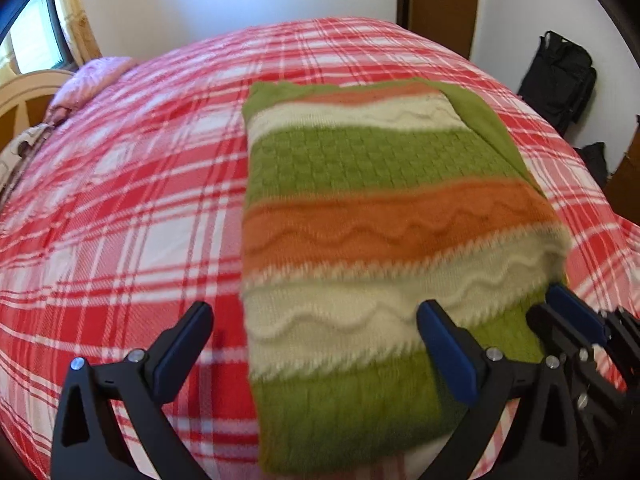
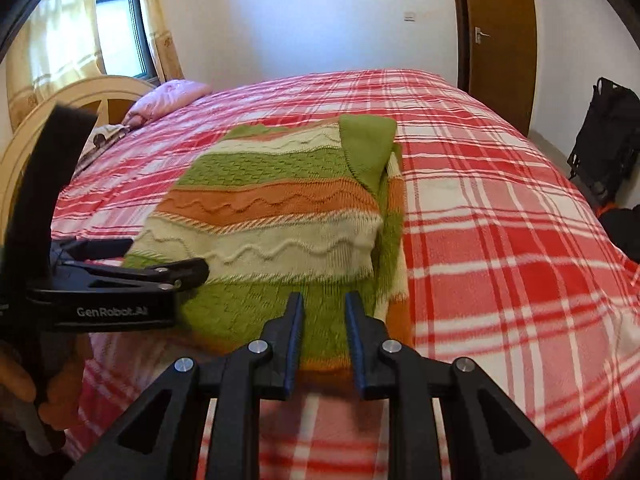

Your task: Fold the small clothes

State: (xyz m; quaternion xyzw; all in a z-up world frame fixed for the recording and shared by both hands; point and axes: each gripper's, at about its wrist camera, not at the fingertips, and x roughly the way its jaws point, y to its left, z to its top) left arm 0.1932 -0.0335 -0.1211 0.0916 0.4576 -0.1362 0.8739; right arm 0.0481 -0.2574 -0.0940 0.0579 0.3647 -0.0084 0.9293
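While both grippers hover low over the near edge of the bed [image 1: 120,184], the left gripper [image 1: 316,344] stands spread wide, one finger over bare cover and the other over the sweater's [image 1: 380,216] near end, nothing pinched. Just to its right, the right gripper [image 2: 322,340] has its jaws narrowly parted, with nothing between them, its tips over the near green band of the sweater. That sweater, striped green, cream and orange, lies folded into a rough rectangle near the front of the bed, a plain green sleeve [image 2: 366,144] turned over its far right corner. Under it, the red-and-white plaid cover [image 2: 500,220] spreads flat across the whole mattress. At the far left, a pink pillow [image 2: 168,98] rests against a cream headboard [image 2: 48,120]. Beyond, yellow curtains [image 2: 64,36] frame a window [image 2: 118,28] on the left, a white wall runs across the back, a brown door [image 2: 502,24] stands at the right, and a black bag [image 2: 608,140] sits on the floor against the right wall
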